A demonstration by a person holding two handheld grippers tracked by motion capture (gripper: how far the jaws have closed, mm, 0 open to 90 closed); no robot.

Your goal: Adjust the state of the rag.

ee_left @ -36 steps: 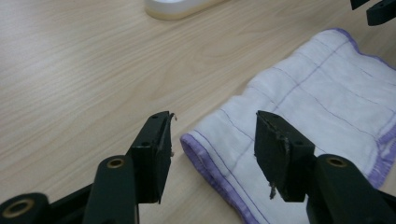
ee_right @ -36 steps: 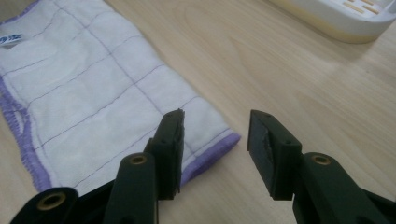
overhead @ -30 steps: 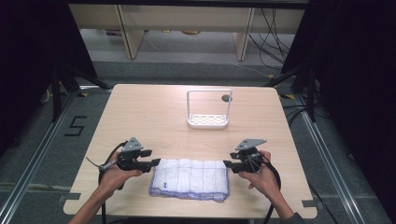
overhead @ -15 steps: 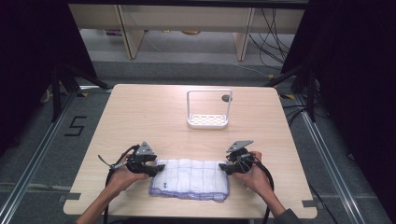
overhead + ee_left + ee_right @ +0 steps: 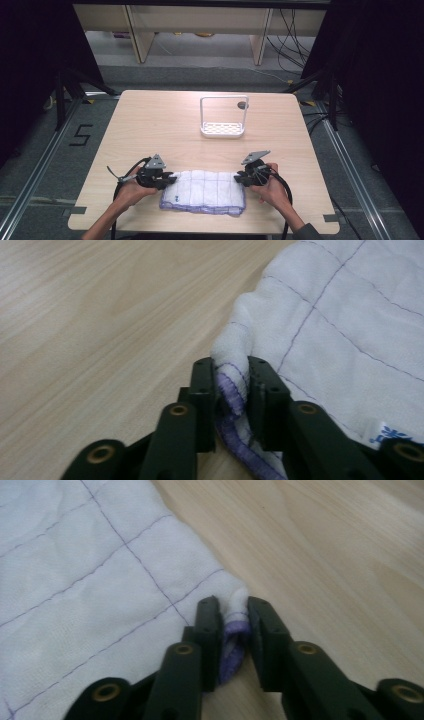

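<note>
Pinching the two far corners of a folded white cloth (image 5: 204, 191), the left gripper (image 5: 167, 181) and the right gripper (image 5: 240, 179) are seen with jaws that have just been closing, each now clamped on a bunched, purple-hemmed corner. The cloth is laid flat at the table's (image 5: 150, 125) near edge, well short of a white rack (image 5: 223, 117) standing toward the far side. The grasp is judged done; any lifting, folding or carrying is left. Nothing is placed between cloth and rack, so the way appears open. A dark round mark (image 5: 242, 105) is visible just beyond the rack's right upright.
</note>
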